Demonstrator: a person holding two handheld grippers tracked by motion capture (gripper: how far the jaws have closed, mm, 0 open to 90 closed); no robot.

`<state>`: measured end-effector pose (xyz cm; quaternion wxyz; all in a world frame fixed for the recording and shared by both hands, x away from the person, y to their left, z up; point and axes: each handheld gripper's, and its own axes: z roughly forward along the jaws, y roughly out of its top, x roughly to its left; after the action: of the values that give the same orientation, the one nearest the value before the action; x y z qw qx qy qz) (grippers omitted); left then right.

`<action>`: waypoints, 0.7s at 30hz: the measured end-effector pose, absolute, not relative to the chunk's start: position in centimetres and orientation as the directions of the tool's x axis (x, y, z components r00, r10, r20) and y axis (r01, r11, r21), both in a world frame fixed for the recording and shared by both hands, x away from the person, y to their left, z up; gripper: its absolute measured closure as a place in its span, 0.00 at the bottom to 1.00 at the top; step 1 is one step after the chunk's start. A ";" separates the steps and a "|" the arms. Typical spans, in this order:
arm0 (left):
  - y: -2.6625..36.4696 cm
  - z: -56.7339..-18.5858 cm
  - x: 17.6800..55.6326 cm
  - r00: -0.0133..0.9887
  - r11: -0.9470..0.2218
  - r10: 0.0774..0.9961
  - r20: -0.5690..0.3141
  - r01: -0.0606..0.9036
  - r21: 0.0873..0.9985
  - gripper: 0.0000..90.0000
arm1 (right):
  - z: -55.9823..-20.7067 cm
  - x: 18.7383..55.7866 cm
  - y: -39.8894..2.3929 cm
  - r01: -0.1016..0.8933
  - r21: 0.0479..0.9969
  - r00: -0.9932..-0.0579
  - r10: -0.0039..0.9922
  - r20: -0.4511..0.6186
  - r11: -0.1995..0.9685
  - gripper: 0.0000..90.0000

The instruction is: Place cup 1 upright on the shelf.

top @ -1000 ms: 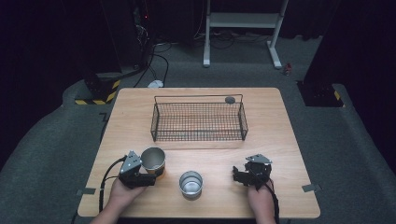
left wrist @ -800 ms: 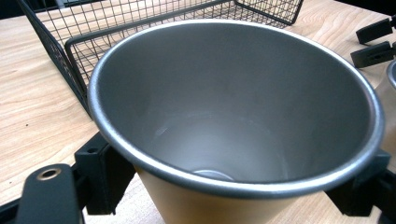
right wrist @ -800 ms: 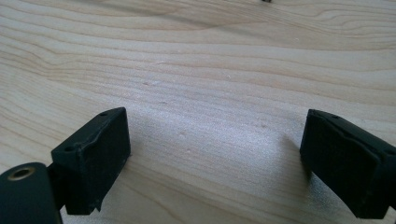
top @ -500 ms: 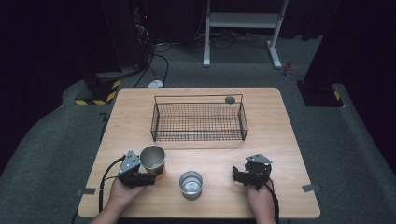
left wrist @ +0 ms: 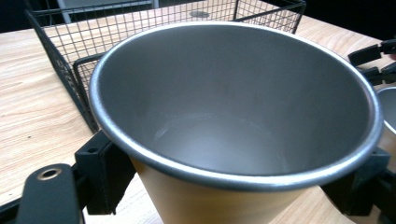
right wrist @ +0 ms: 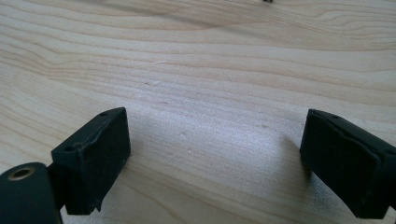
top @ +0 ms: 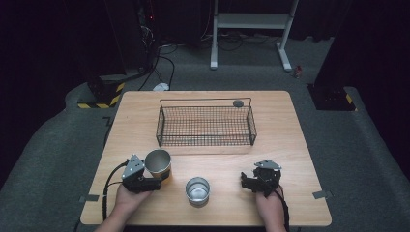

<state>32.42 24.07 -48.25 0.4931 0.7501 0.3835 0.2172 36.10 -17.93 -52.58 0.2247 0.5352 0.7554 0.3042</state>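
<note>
A tan cup with a grey metal inside (top: 158, 162) (left wrist: 233, 107) stands upright on the table's near left. My left gripper (top: 157, 177) (left wrist: 231, 189) is shut on it, one black jaw on each side of its wall. To its right, apart from it, a smaller shiny metal cup (top: 197, 190) (left wrist: 388, 109) stands alone. My right gripper (top: 245, 181) (right wrist: 219, 163) rests low over bare wood at the near right, its jaws wide apart with nothing between them. Its jaws (left wrist: 376, 58) also show at the far right of the left gripper view.
A black wire basket (top: 205, 143) (left wrist: 70, 74) sits mid-table, beyond both cups. A small grey disc (top: 238, 103) (left wrist: 200, 14) lies behind its far right corner. The wooden table (top: 290, 135) has bare wood on both sides of the basket.
</note>
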 end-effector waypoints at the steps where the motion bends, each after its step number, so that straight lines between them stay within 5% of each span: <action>1: 23.9 -48.3 32.4 0.608 -0.226 0.792 -0.049 0.367 0.902 0.18 | -52.6 36.1 -17.9 0.673 0.699 -0.326 0.945 -0.011 0.241 0.10; 21: 22.1 -46.7 32.6 0.545 -0.226 0.838 -0.010 0.363 0.904 0.18 | -52.6 36.2 -17.9 0.667 0.699 -0.349 0.937 -0.014 0.259 0.09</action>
<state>32.63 22.06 -46.67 0.4723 0.7413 0.4052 0.2515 36.21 -17.95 -52.56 0.2206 0.5261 0.7621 0.3062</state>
